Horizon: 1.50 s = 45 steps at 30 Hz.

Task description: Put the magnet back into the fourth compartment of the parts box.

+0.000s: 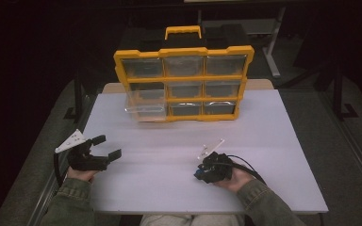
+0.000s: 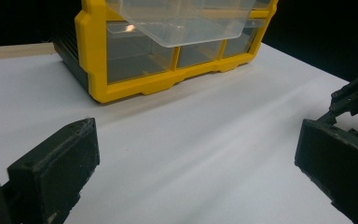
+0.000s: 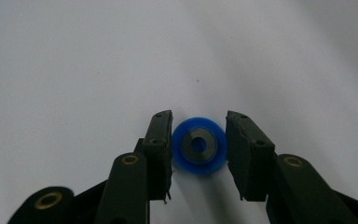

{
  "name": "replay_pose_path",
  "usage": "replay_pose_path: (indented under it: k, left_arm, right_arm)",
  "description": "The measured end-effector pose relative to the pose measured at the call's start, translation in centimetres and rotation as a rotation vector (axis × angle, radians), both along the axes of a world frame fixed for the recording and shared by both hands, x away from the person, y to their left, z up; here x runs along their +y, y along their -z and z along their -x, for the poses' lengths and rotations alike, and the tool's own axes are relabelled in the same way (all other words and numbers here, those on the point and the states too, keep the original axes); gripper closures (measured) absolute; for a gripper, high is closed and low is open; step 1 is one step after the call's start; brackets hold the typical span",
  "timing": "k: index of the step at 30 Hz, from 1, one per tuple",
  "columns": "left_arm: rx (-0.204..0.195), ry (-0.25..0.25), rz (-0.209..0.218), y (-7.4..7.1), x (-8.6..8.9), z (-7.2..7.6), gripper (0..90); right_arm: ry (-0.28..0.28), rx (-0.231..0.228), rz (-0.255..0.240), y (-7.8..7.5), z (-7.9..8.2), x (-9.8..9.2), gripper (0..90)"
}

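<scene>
Right tool (image 3: 199,154): jaws closed on the blue wheel (image 3: 199,145), one pad touching each side of its rim; pointed down at the bench (image 3: 121,56).
Left tool (image 1: 104,147): jaws wide apart and empty, resting near the bench's left edge, well apart from the wheel.
Wheel position: on the bench near the person's right hand, well in front of the organiser (image 1: 184,82).
Doing the grip well: keep the pads square on opposite sides of the rim, at its middle; a round rim may slip out sideways if the squeeze is off-centre, so lift straight up, I judge.
Wheel: small, round, smooth blue plastic with a grey metal ring and a hole in its centre.
Pads: flat, black, slightly rough-looking blocks.
Bench: smooth white matte board.
Organiser: upright yellow plastic frame with nine clear drawers and a handle on top.
Pulled drawer (image 2: 182,21): clear, thin-walled, sticking out of the frame's left column, tilted.
</scene>
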State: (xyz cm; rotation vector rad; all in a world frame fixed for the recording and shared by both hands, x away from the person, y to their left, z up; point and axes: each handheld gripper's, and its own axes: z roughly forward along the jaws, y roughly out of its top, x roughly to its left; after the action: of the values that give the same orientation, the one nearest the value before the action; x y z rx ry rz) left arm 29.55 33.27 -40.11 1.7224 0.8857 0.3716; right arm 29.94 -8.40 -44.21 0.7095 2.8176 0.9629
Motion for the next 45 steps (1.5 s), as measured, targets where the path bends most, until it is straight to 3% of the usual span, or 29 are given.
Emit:
replay_pose_path:
  k: [26,36,45]
  left_arm:
    - [0.003,0.002,0.002,0.1,0.0,0.0,0.0]
    - [0.002,0.000,0.005,0.0,0.0,0.0,0.0]
    - [0.002,0.000,0.005,0.0,0.0,0.0,0.0]
  right_arm:
    - [0.025,0.019,-0.076,-2.8,-0.5,-0.6,60.5]
    - [-0.009,0.011,-0.062,-4.0,-0.6,-0.2,60.5]
    - [-0.015,-0.009,-0.078,-5.6,-1.0,-0.1,60.5]
